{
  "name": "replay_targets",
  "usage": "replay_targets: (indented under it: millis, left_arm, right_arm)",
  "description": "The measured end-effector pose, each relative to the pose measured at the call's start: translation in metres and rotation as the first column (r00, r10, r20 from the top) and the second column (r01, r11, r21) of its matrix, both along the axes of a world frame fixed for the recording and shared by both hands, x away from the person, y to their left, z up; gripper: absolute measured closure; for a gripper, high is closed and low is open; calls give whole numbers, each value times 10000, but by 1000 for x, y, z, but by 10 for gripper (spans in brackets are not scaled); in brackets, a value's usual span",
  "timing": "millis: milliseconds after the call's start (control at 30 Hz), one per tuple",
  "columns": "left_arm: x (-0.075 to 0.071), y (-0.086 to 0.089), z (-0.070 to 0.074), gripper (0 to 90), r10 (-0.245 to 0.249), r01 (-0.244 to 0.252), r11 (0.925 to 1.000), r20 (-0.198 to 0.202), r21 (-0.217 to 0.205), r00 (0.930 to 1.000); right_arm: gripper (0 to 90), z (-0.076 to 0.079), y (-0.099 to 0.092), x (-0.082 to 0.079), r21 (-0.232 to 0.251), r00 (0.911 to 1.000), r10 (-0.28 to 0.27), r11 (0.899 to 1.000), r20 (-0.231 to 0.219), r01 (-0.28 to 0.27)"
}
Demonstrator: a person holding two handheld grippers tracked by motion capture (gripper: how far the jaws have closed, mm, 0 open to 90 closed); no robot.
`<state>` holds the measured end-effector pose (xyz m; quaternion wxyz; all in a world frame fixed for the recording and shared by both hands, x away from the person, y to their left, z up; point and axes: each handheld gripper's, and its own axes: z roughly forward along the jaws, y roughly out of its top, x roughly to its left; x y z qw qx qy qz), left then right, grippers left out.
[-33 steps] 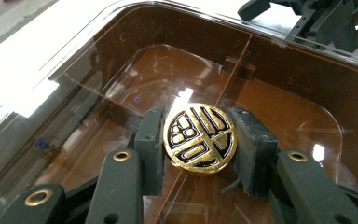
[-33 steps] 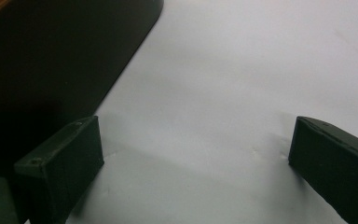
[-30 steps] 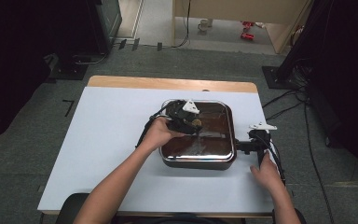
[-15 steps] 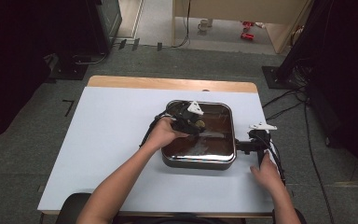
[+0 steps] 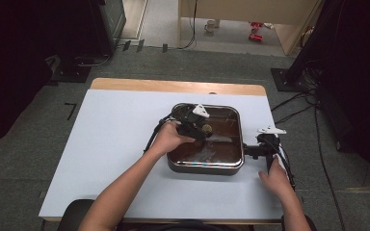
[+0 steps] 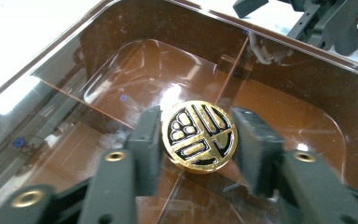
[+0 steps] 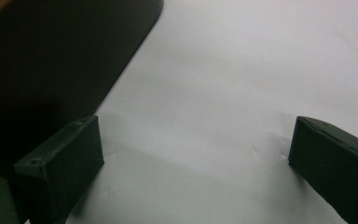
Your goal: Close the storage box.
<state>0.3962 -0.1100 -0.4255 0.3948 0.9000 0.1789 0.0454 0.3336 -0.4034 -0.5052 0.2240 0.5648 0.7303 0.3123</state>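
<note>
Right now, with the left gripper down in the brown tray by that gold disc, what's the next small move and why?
Probably lift the left gripper straight up. Its jaws have just been opening, with the gold disc between them: one pad is at the rim, the other stands off, and the disc seems to rest inside the brown tray.

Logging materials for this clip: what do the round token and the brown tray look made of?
Round token: seemingly metal, shiny gold with black enamel-like inlay; it glints. Brown tray: likely glossy translucent plastic, showing reflections and the table through its walls.
</note>
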Motion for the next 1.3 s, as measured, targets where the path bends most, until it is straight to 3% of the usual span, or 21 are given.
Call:
replay_targets:
  millis: [233,533,833,1300]
  left_arm:
    - [-4,3,8,399,66,-66,9999,1,-125,10000]
    - [-5,17,15,330,313,-334,9991,-754,-269,9967]
    - [-10,38,23,330,803,-831,9950,-502,-560,9955]
    - [-14,83,26,333,1816,-1869,9786,-655,-865,9812]
  right_arm:
    - [22,0,0,0,7,10000,6,10000,2,-6]
    - [22,0,0,0,12,10000,-5,10000,8,5]
    - [22,0,0,0,8,10000,0,10000,2,0]
    - [22,0,0,0,3,10000,12,10000,3,-12]
